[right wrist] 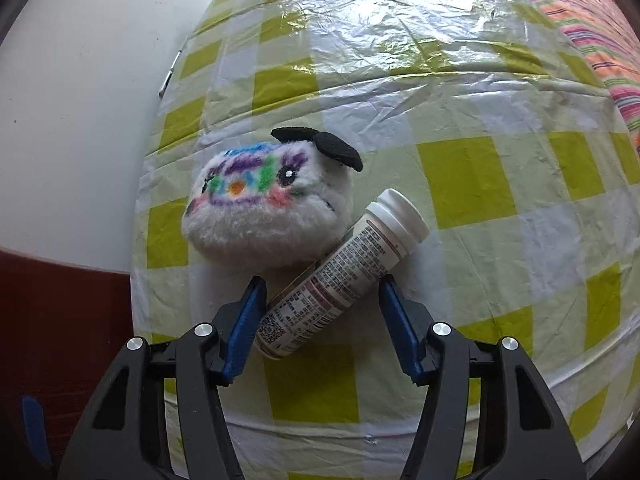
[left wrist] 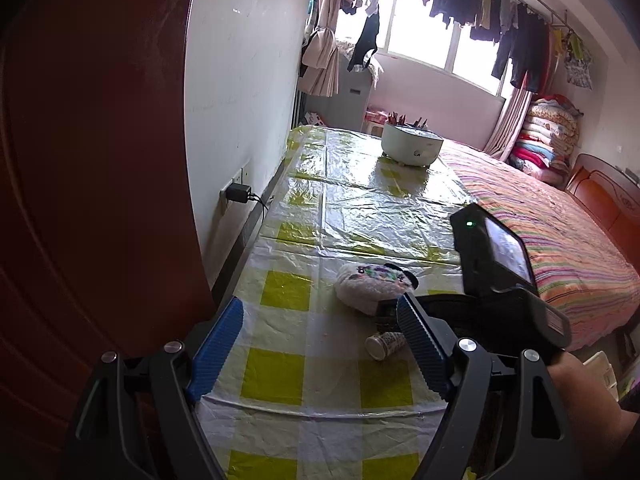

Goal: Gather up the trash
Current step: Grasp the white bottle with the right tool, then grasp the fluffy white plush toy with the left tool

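A white plastic bottle (right wrist: 340, 276) with a printed label and white cap lies on its side on the checked tablecloth (right wrist: 480, 176), leaning against a fluffy white plush toy (right wrist: 264, 208). My right gripper (right wrist: 322, 300) is open with its blue pads on either side of the bottle's lower half; the left pad (right wrist: 248, 320) is near the bottle's base. In the left wrist view the bottle (left wrist: 384, 345) and plush toy (left wrist: 372, 284) lie ahead. My left gripper (left wrist: 320, 344) is open and empty above the table's near end. The right gripper's body (left wrist: 500, 280) reaches in from the right.
A white wall (left wrist: 240, 80) and dark red door (left wrist: 92, 200) bound the table on the left. A white round pot (left wrist: 412, 144) stands at the table's far end. A bed with a striped cover (left wrist: 552, 232) lies to the right. A charger (left wrist: 238, 193) is plugged into the wall.
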A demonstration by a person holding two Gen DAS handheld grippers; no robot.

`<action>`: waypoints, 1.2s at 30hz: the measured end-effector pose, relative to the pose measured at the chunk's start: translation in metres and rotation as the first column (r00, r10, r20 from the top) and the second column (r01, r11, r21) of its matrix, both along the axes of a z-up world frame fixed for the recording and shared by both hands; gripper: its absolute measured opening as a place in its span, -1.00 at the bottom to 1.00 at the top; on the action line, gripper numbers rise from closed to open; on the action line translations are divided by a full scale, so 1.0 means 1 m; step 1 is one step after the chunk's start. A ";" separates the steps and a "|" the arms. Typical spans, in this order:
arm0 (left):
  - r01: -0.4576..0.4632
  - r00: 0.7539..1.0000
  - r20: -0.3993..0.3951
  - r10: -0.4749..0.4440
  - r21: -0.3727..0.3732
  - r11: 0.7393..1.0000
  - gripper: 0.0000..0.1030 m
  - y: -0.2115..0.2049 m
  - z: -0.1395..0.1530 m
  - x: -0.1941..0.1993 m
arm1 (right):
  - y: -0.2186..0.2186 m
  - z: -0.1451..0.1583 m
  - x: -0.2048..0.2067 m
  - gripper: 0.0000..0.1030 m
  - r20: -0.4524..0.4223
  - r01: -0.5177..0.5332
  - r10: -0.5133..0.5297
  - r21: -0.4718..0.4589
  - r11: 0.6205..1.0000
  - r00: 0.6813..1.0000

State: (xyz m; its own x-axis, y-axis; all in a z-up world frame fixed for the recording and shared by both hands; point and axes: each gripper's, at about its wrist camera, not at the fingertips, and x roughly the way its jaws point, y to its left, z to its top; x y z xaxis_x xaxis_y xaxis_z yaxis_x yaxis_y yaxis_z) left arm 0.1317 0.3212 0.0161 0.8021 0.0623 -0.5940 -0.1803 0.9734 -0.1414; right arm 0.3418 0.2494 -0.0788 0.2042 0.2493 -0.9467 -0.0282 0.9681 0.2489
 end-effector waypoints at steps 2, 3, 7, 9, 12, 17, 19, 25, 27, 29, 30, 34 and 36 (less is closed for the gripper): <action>0.002 1.000 0.003 -0.002 -0.004 1.000 0.50 0.000 0.001 -0.001 | 0.004 -0.004 -0.001 0.01 -0.003 -0.012 0.012 -0.002 1.000 1.000; 0.001 1.000 0.004 -0.001 -0.006 1.000 0.50 0.000 0.001 -0.002 | 0.000 -0.007 -0.004 -0.03 0.000 -0.020 0.020 -0.001 1.000 1.000; -0.001 1.000 -0.004 0.001 -0.011 1.000 0.50 0.002 -0.001 -0.001 | -0.004 -0.004 -0.011 -0.23 0.015 -0.086 0.086 0.001 0.996 0.996; -0.007 1.000 -0.006 0.007 -0.021 1.000 0.50 0.003 -0.002 0.001 | -0.009 -0.003 -0.015 -0.30 0.022 -0.106 0.106 0.018 0.994 0.994; -0.005 1.000 -0.014 0.004 -0.043 0.999 0.50 0.004 -0.003 0.005 | -0.022 0.000 -0.019 -0.40 0.044 -0.132 0.129 0.065 0.989 0.991; 0.001 0.999 -0.036 -0.003 -0.051 0.999 0.50 0.000 -0.008 0.014 | -0.065 0.010 -0.043 -0.45 0.104 -0.146 0.127 0.203 0.968 0.986; 0.009 0.999 -0.052 -0.011 -0.042 0.999 0.50 -0.005 -0.012 0.021 | -0.084 0.022 -0.056 -0.46 0.171 -0.159 0.122 0.222 0.962 0.978; 0.041 0.994 -0.106 -0.036 0.039 0.998 0.50 -0.036 -0.026 0.056 | -0.163 0.065 -0.102 -0.46 0.419 -0.206 0.079 0.267 0.942 0.905; 0.059 0.991 -0.124 -0.049 0.080 0.995 0.50 -0.050 -0.031 0.071 | -0.200 0.074 -0.130 -0.46 0.490 -0.213 0.056 0.272 0.938 0.870; 0.074 0.988 -0.146 -0.056 0.118 0.990 0.50 -0.067 -0.038 0.089 | -0.220 0.075 -0.148 -0.46 0.521 -0.203 0.023 0.292 0.934 0.854; 0.086 0.985 -0.157 -0.066 0.123 0.989 0.50 -0.074 -0.040 0.095 | -0.239 0.077 -0.163 -0.46 0.536 -0.201 0.011 0.298 0.933 0.844; 0.128 0.974 -0.205 -0.093 0.168 0.977 0.50 -0.101 -0.055 0.122 | -0.289 0.080 -0.192 -0.46 0.592 -0.207 -0.008 0.294 0.933 0.806; 0.125 0.967 -0.240 -0.080 0.176 0.976 0.50 -0.109 -0.064 0.138 | -0.301 0.071 -0.194 -0.46 0.603 -0.207 -0.017 0.300 0.931 0.797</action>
State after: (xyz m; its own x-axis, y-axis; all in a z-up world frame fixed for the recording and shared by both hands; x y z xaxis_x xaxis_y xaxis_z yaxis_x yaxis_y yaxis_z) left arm 0.2693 0.2126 -0.0480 0.6528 0.1157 -0.7487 -0.0841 0.9932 0.0802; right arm 0.1477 -0.0518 -0.0076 0.6480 0.5729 -0.5019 -0.3637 0.8117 0.4570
